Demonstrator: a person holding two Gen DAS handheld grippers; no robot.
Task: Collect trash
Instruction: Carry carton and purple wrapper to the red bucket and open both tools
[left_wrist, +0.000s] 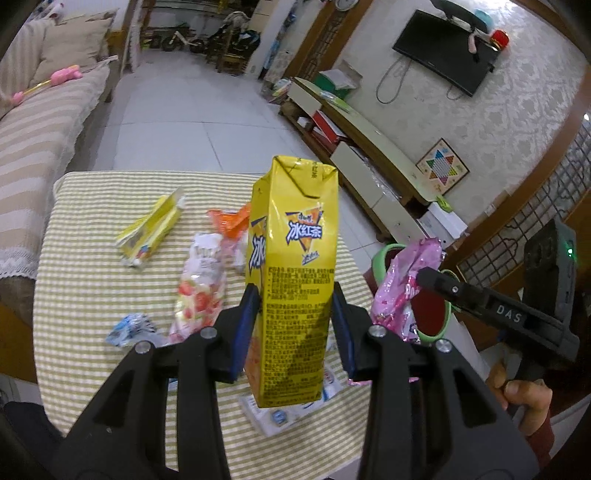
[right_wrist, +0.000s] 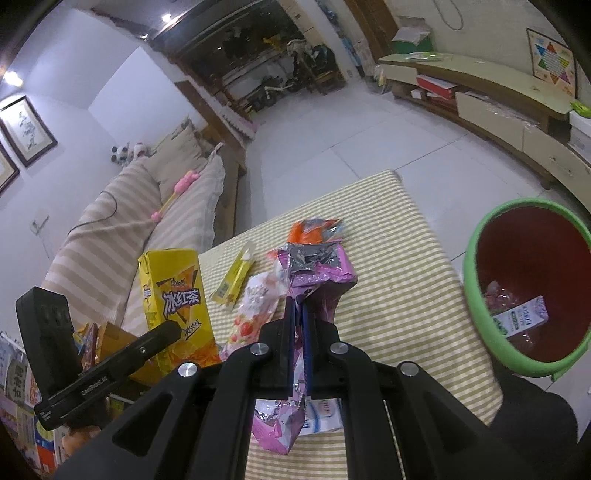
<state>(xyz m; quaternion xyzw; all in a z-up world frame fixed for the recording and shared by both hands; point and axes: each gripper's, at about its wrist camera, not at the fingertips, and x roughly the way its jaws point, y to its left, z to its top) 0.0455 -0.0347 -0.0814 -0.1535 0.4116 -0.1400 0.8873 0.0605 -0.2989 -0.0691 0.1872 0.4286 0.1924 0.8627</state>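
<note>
Left gripper (left_wrist: 295, 328) fingers clamped a tall yellow tea carton (left_wrist: 291, 273); right gripper (right_wrist: 298, 347) pinched shut on a crinkled pink foil wrapper (right_wrist: 317, 269), both lifted beside the green-rimmed red bin (right_wrist: 480, 295). Several wrappers remained on the striped surface (left_wrist: 92, 266); the bin already held some.

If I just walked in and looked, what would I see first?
Probably the bright yellow drink carton, held upright in the left gripper above the striped table. Next, the crinkly pink wrapper pinched in the right gripper. To the right of the table stands a red bin with a green rim, with some trash already inside.
</note>
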